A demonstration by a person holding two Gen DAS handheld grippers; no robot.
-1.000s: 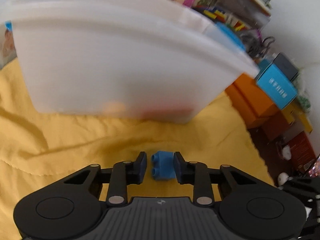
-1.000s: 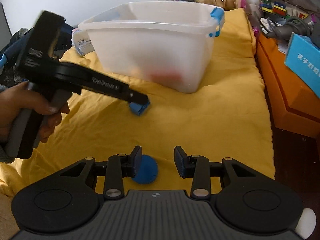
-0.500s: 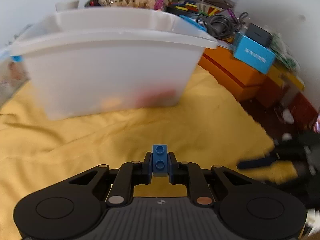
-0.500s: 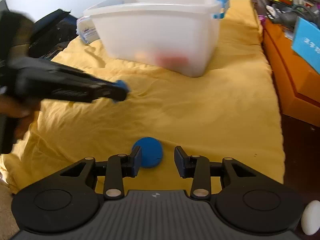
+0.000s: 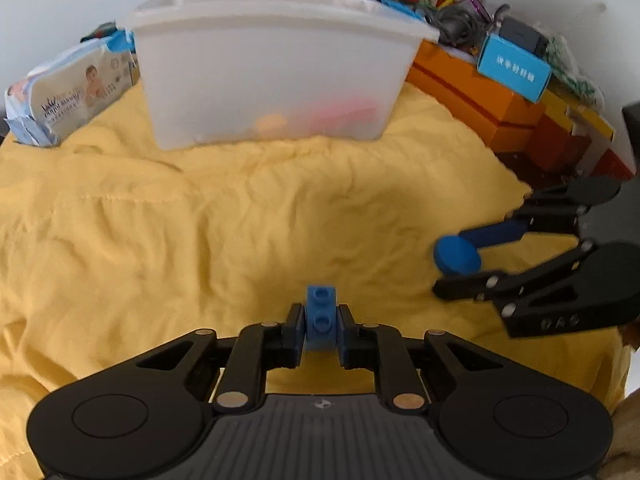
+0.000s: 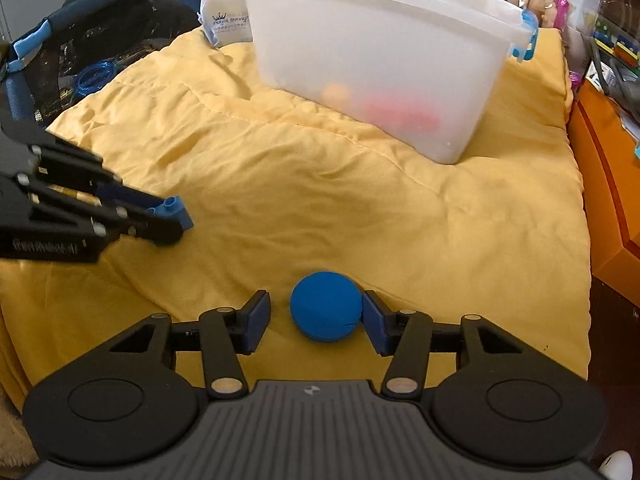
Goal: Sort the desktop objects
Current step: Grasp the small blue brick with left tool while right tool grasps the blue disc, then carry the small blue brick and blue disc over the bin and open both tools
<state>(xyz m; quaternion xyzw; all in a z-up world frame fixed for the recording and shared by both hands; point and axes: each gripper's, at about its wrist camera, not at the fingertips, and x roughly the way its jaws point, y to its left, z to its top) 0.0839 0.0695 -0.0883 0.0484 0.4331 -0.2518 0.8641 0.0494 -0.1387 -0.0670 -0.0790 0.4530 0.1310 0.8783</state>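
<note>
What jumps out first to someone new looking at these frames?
The big translucent white bin at the back of the yellow quilt, with orange and red shapes showing through its wall. Next, the left gripper clamping a small blue brick, and the blue ball between the right gripper's open fingers.

Small blue toy brick, studs facing the camera, upright, pinched between the pads of the left hand-held gripper — clear of the yellow quilt. Blue ball, round and matte, resting on the quilt, touching the right pad of the right hand-held gripper, gap at the left pad. Translucent white bin at 12 o'clock — orange and red shapes blurred inside.
</note>
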